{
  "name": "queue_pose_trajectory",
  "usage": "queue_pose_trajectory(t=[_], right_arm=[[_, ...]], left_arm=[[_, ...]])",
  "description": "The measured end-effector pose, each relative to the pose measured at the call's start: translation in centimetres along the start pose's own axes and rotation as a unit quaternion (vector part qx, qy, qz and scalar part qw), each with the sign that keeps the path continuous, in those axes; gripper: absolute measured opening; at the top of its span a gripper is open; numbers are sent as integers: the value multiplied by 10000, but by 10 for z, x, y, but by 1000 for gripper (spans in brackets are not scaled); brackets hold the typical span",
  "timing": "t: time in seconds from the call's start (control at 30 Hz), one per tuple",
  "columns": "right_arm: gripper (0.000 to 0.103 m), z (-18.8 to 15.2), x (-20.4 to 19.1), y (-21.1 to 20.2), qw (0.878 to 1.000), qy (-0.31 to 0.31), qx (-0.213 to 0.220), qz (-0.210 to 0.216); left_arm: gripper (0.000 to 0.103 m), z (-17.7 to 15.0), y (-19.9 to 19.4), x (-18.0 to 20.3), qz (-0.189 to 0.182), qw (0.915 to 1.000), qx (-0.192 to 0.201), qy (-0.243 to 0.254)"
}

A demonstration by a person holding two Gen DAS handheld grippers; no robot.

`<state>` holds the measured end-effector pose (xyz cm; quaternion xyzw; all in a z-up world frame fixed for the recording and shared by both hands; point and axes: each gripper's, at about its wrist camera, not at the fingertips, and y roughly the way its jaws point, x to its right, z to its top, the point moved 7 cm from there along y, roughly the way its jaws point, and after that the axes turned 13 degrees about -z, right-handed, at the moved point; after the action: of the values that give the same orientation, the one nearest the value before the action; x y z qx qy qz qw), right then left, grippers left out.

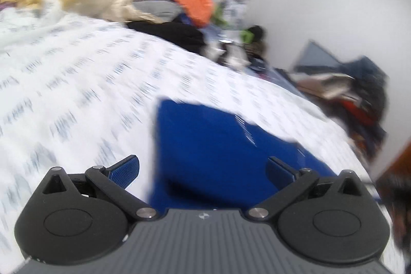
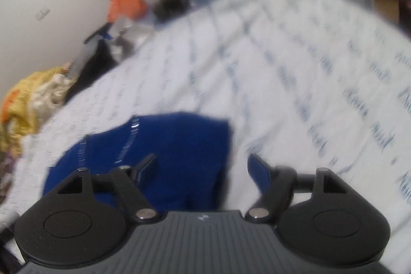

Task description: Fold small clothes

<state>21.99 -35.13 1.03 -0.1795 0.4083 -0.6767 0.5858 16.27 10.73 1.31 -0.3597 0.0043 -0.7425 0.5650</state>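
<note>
Now we see the blue garment (image 1: 205,145) low centre on the white bedsheet (image 1: 77,81), soft, limp and light, best pinched at a corner; left gripper (image 1: 203,168) and right gripper (image 2: 205,168) both gape wide, empty.

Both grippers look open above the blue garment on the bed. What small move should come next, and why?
Probably lower the left gripper to the blue garment's near edge and pinch it. The right gripper is open too, neither holds cloth, and the garment lies loosely bunched on the printed white sheet.
</note>
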Motion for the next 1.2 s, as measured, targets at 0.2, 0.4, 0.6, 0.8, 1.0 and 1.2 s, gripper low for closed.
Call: queue_pose_trajectory(t=[0.2, 0.4, 0.6, 0.8, 1.0, 1.2], right_arm=[[61, 4, -5, 43, 9996, 100, -266, 74], [4, 8, -31, 39, 9968, -722, 344, -74], [10, -3, -11, 43, 9981, -315, 502, -184], [32, -26, 6, -30, 9935, 444, 920, 510], [34, -82, 4, -58, 9960, 284, 472, 700], [35, -108, 16, -50, 9972, 412, 61, 623]], left_arm=[[86, 26, 69, -39, 263, 9944, -855, -557], [11, 15, 89, -21, 640, 9911, -1039, 525], [52, 12, 75, -22, 827, 9887, -867, 902], [88, 0, 2, -11, 434, 9952, -289, 831], [88, -38, -37, -9, 344, 9942, -503, 881], [89, -56, -48, -12, 392, 9931, -665, 884]])
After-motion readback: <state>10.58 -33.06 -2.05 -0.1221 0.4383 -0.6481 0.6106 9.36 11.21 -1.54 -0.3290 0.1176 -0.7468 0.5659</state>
